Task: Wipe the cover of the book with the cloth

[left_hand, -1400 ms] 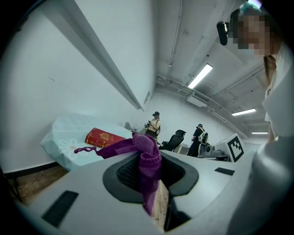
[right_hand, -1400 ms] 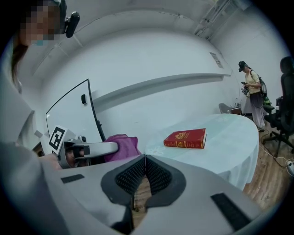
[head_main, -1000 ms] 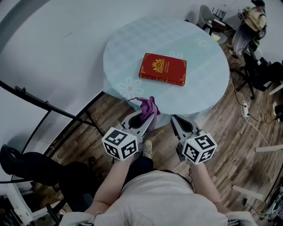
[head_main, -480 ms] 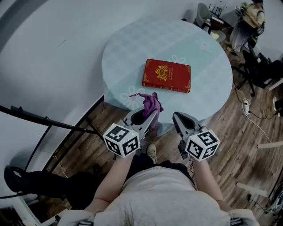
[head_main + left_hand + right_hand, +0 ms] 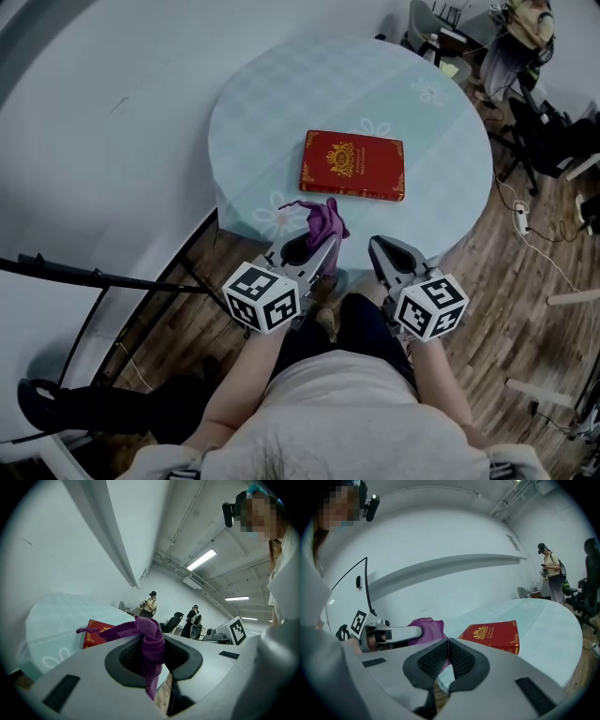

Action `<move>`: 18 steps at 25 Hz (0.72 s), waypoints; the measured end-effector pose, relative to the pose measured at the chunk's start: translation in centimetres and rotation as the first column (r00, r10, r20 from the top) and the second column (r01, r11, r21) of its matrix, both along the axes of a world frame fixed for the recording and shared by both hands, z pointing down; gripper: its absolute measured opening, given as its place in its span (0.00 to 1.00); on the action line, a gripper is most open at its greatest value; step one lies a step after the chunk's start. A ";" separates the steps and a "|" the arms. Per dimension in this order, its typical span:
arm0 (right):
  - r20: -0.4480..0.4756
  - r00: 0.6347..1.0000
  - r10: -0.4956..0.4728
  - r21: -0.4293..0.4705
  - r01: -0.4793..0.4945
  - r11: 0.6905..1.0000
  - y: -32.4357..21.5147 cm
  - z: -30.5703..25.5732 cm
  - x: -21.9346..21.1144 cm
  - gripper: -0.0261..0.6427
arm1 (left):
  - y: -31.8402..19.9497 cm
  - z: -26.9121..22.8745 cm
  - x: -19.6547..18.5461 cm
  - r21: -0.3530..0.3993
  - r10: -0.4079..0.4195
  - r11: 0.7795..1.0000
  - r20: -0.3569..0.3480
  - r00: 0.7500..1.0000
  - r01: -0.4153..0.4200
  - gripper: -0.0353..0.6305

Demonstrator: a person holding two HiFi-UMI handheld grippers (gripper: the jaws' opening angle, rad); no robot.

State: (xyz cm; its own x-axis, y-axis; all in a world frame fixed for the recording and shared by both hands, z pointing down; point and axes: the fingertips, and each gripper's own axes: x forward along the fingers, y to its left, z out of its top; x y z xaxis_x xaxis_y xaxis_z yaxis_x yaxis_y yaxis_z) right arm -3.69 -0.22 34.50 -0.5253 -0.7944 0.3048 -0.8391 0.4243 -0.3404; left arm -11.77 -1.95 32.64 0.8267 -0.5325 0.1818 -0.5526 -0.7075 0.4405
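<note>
Near table (image 5: 281, 103) edge: my left gripper (image 5: 319, 246) clamped on bunched purple cloth (image 5: 323, 221). My right gripper (image 5: 380, 248) jaws together, empty. Red book (image 5: 352, 165) flat mid-table, beyond cloth, apart. Risk: unheld book may slide under wiping drag; cloth may slip.

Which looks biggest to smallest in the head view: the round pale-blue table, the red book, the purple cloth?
1. Round pale-blue table
2. Red book
3. Purple cloth, bunched in the left gripper; full size unsure.
</note>
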 end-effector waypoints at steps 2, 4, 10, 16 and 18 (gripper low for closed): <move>-0.014 1.000 0.016 -0.003 -0.016 1.000 -0.4 0.2 0.6 0.07 | -0.4 0.1 0.0 0.002 0.000 1.000 0.002 1.000 0.000 0.20; -0.021 1.000 0.021 -0.002 -0.021 1.000 -1.0 0.2 0.9 0.07 | -1.0 0.1 0.0 0.002 -0.005 1.000 0.002 1.000 0.005 0.20; -0.016 1.000 -0.005 0.002 0.005 1.000 -3.8 0.3 1.1 0.07 | -3.4 0.2 0.0 0.001 -0.039 0.999 0.003 0.999 0.039 0.20; -0.004 0.999 -0.049 -0.005 0.049 0.999 -7.2 0.5 1.2 0.07 | -6.1 0.8 0.3 -0.016 -0.086 0.996 0.011 0.996 0.086 0.20; 0.003 0.998 -0.059 -0.010 0.059 0.998 -8.3 0.6 1.4 0.07 | -7.3 0.9 0.4 -0.018 -0.101 0.995 0.014 0.995 0.101 0.20</move>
State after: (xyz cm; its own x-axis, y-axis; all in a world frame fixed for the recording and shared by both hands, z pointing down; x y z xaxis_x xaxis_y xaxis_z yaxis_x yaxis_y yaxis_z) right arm -2.31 -8.56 35.15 -0.5719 -0.7591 0.3109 -0.8119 0.4694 -0.3472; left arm -11.40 -9.22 33.54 0.7664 -0.6094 0.2032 -0.6265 -0.6394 0.4456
